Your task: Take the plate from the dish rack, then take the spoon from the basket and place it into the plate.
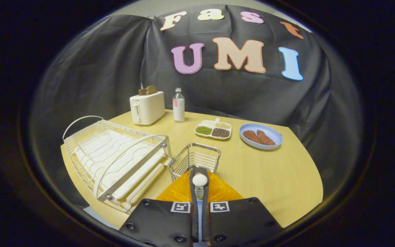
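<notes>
Spoon (199, 183): clamped between the gripper's (199, 178) two fingers, its white end standing just past the fingertips; the narrow grip probably keeps it from twisting.
Fingers: drawn close together on the spoon, one pressing each side.
Plate (197, 190): orange, lying near, right under the fingers and spoon, apparently set there to receive it.
Basket (194, 160): wire, just beyond the plate; whether anything lies inside cannot be told.
Dish rack (115, 161): white, to the left, its slots bare.
Table (269, 171): wooden, bearing a toaster (147, 107) and bottle (178, 105) far off.
Stage: judged close to release over the plate.
</notes>
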